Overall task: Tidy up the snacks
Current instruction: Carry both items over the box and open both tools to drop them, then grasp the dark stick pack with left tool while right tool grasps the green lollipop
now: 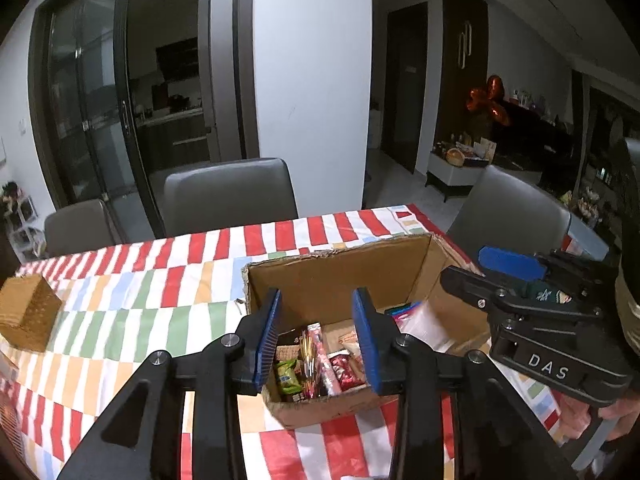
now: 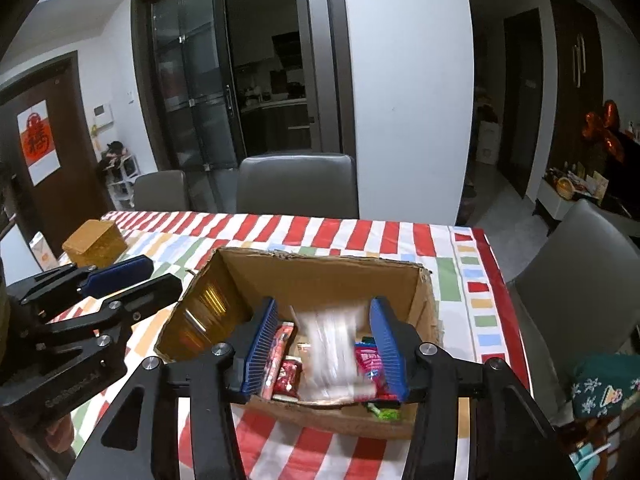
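The right hand-held gripper (image 2: 326,344) hung over an open cardboard box (image 2: 424,304) on the striped worktop (image 2: 360,236), its blue pads apart. A blurred clear packet (image 2: 330,352) lay between them, touching neither pad, above red snack packs (image 2: 286,376). The left hand-held gripper (image 2: 132,276) stood just beside the box, near a brown woven box (image 2: 96,242).

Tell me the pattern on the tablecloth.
The tablecloth has red, white, green, blue and orange blocks in stripes, clearest in the right wrist view.
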The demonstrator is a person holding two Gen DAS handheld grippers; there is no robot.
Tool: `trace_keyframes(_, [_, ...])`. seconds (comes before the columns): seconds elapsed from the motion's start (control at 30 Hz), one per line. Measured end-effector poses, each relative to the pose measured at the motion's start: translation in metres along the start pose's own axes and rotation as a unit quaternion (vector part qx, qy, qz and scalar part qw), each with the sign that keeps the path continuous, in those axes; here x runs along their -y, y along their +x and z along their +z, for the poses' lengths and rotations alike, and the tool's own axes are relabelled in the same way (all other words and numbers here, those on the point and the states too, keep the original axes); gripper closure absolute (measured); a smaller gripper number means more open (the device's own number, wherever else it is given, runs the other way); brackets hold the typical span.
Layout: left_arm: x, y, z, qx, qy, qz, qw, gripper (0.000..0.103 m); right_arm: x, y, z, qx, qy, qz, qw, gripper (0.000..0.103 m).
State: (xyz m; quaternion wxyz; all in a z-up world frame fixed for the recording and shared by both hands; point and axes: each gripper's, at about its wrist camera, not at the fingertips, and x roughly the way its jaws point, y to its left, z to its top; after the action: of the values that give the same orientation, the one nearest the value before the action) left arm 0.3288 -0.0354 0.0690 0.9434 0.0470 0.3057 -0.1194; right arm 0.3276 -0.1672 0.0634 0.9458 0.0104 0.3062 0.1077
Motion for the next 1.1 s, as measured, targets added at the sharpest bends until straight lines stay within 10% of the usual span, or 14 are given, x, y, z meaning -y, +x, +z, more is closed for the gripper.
trace_keyframes(0.63, [0.035,-0.048,-0.083,-0.022,0.023,-0.023,0.9992,0.058,-0.018,-0.065,-0.080,0.003,-0.060,0.022,0.998,0.054])
trace_keyframes(1.1, [0.055,-0.030,-0.148,-0.087,0.114,-0.071,0.9871,0.049,-0.027,-0.051,-0.142,-0.079,-0.078,0.038,0.993,0.054])
